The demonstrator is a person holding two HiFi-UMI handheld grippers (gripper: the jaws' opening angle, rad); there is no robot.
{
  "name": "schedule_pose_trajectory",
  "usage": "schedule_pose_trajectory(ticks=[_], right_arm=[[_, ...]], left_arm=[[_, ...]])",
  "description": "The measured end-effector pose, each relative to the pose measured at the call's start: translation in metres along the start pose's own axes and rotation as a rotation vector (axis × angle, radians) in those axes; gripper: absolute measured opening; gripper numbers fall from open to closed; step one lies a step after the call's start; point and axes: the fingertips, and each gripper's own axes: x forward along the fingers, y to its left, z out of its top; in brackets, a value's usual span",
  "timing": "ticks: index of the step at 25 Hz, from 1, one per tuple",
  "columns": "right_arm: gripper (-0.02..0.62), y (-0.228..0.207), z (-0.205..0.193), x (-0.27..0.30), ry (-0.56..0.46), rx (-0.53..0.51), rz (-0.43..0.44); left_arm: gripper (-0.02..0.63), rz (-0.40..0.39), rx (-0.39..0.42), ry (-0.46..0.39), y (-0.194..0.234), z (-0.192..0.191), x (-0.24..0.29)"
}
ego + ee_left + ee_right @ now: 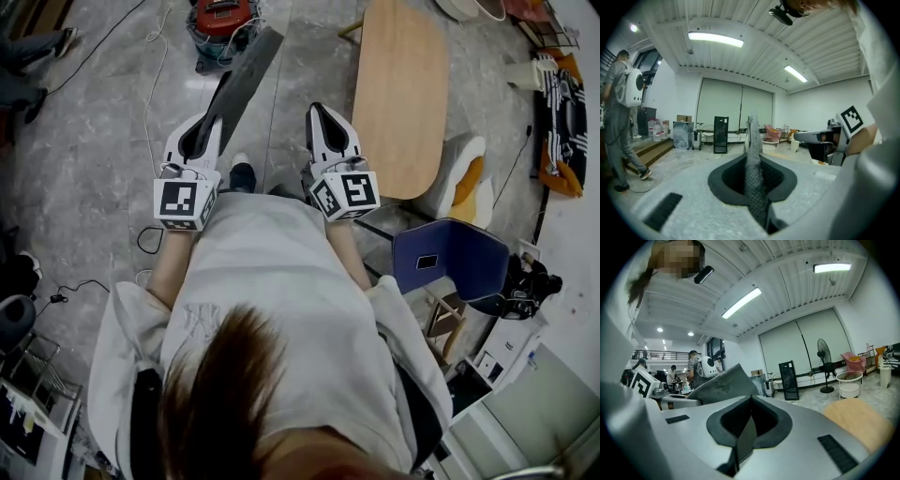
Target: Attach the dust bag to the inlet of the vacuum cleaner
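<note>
In the head view my left gripper (214, 111) is shut on one end of a long flat grey dust bag (246, 77), which reaches forward toward the red and teal vacuum cleaner (221, 19) on the floor at the top edge. In the left gripper view the textured grey dust bag (753, 164) stands edge-on between the closed jaws of my left gripper (753, 157). Level with it on the right, my right gripper (319, 112) is shut and empty. In the right gripper view the right gripper (749, 398) holds nothing, and the dust bag (723, 384) shows to its left.
A long wooden table (398, 94) lies ahead on the right, with a blue chair (450, 258) beside me. Cables (150, 84) run over the marble floor at the left. A person with a white backpack (618, 122) stands at the left. A standing fan (824, 363) and a black cabinet (721, 135) stand farther off.
</note>
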Motion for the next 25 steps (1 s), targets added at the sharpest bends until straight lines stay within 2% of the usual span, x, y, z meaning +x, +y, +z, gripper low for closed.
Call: schedule_pose_trajectory(ticks=[4,14,25], right_arm=[[0.002,0.002,0.002,0.024,0.004,0.013,-0.005],[0.002,-0.012,-0.002,0.070,0.044,0.022,0.035],[0.002,-0.083,-0.003,0.162,0.100,-0.006,0.149]], left_arm=[[0.038,0.001,-0.002,0.013,0.025,0.000,0.014],[0.038,0.061,-0.028,0.043,0.060,-0.004,0.040],[0.038,0.156,-0.021,0.061,0.087,0.009,0.123]])
